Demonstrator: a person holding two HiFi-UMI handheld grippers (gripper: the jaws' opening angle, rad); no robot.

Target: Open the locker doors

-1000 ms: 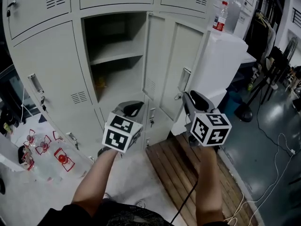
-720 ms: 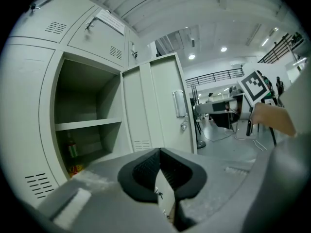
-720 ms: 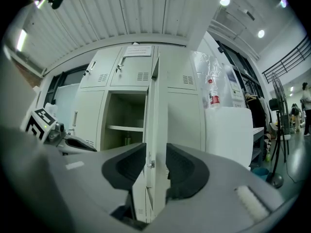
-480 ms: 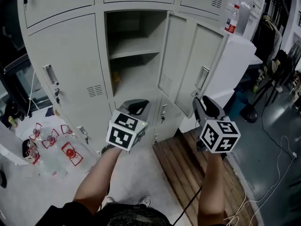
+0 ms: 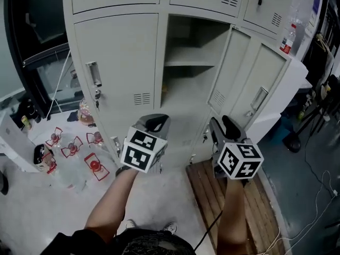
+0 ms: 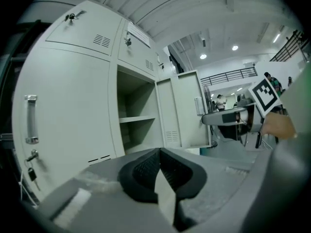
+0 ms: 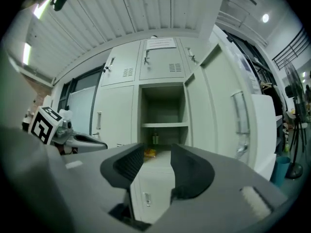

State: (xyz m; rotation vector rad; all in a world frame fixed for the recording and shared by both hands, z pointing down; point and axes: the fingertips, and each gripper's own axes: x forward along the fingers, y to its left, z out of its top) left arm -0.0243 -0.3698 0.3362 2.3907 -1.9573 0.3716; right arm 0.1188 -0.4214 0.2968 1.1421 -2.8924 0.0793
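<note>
The grey lockers fill the head view. The middle compartment (image 5: 188, 62) stands open, its door (image 5: 231, 70) swung to the right. The left door (image 5: 119, 62) is closed and has a metal handle (image 5: 93, 73), also seen in the left gripper view (image 6: 31, 118). My left gripper (image 5: 155, 122) is held out toward the closed door, short of it, its jaws shut on nothing (image 6: 159, 154). My right gripper (image 5: 223, 125) faces the open compartment (image 7: 163, 110). Its jaws (image 7: 157, 152) have just been opening, with nothing between them.
A further door with a handle (image 5: 259, 97) stands right of the open one. A wooden pallet (image 5: 212, 195) lies on the floor under my right arm. Bottles with red labels (image 5: 69, 153) sit on the floor at left. A white cabinet with a bottle (image 5: 289, 39) stands at right.
Both grippers and my head have shifted left along the lockers. The closed left door, earlier off to the side, now stands ahead of the left gripper.
</note>
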